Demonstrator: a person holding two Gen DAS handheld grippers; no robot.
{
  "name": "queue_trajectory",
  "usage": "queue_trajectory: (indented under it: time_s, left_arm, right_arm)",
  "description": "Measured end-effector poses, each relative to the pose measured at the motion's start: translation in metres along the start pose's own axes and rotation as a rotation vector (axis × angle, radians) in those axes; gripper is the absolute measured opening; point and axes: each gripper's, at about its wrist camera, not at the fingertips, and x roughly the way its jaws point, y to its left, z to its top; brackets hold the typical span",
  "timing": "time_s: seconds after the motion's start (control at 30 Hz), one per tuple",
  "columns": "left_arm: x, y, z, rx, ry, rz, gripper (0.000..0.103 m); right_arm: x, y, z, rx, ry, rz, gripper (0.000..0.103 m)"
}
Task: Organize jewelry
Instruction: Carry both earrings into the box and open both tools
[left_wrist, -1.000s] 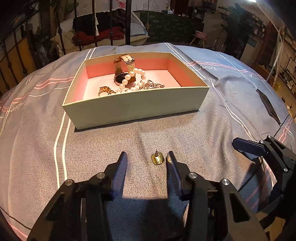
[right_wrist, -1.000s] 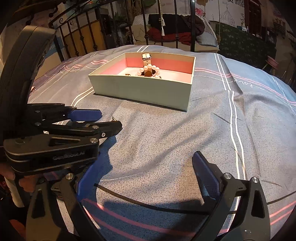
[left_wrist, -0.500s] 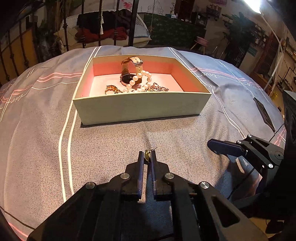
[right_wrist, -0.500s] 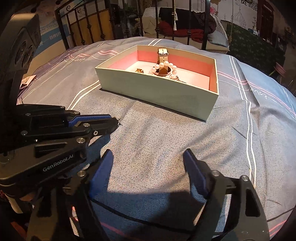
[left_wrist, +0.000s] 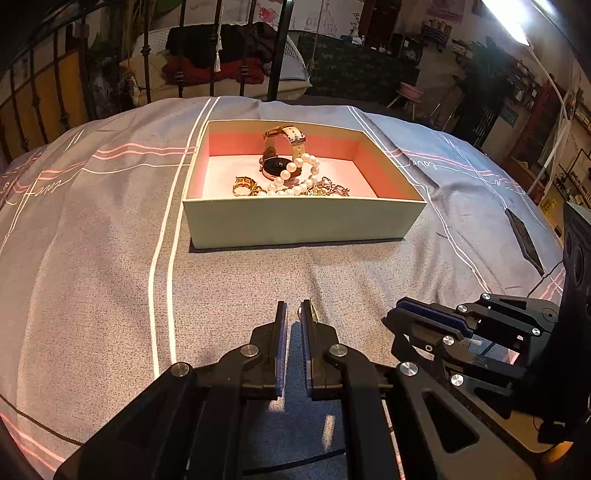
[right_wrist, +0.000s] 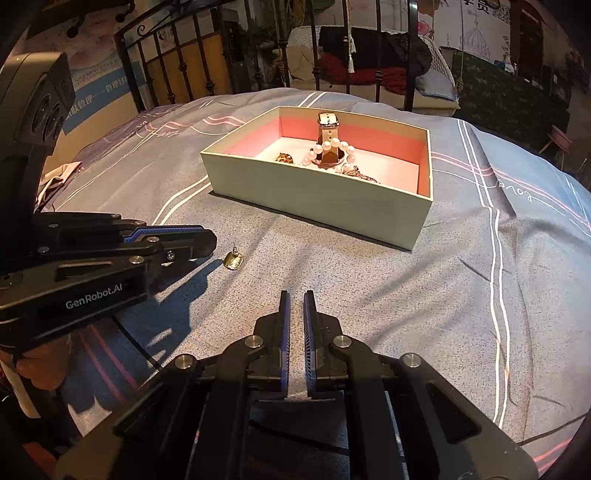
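A pale green box with a pink lining sits on the grey bedspread; it also shows in the right wrist view. Inside lie a watch, a pearl bracelet and gold rings. A small gold earring lies on the bedspread just beyond my left gripper's fingertips, apart from them. My left gripper is shut with nothing between its pads; a sliver of the earring shows beside its right finger. My right gripper is shut and empty, near the bed's front.
A black iron bed rail with clothes behind it stands beyond the box. A dark flat object lies on the bedspread at the right. A black cable runs under my left gripper.
My left gripper closed around the earring, then rose; the earring now lies on the bedspread outside the shut fingers. My right gripper went from wide open to shut.
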Motion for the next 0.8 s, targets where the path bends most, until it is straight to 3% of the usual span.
queue_trajectory:
  time_s: [0.3,0.33,0.43,0.5,0.63,0.7,0.73,0.8]
  left_arm:
    - [-0.008,0.016,0.002,-0.059,-0.018,0.030,0.007]
    - [-0.010,0.019,0.004,-0.070,-0.020,0.029,0.007]
    - [-0.013,0.028,0.005,-0.098,-0.019,0.035,0.007]
    - [-0.013,0.033,0.004,-0.109,-0.019,0.042,0.007]
    - [-0.014,0.040,0.003,-0.132,-0.018,0.044,0.007]
    - [-0.015,0.042,0.002,-0.136,-0.017,0.042,0.007]
    - [-0.015,0.043,0.002,-0.138,-0.016,0.044,0.007]
    - [-0.015,0.043,0.002,-0.140,-0.015,0.039,0.007]
  right_arm:
    - [0.013,0.022,0.016,-0.058,0.021,0.091,0.009]
    - [0.017,0.025,0.020,-0.064,0.032,0.096,0.014]
    - [0.024,0.036,0.030,-0.101,0.020,0.081,0.072]
    - [0.032,0.042,0.036,-0.112,0.044,0.084,0.070]
    - [0.048,0.046,0.036,-0.113,0.089,0.087,0.045]
    - [0.046,0.043,0.035,-0.098,0.087,0.114,0.019]
    - [0.045,0.042,0.034,-0.093,0.082,0.114,0.013]
    - [0.042,0.042,0.031,-0.095,0.075,0.114,0.013]
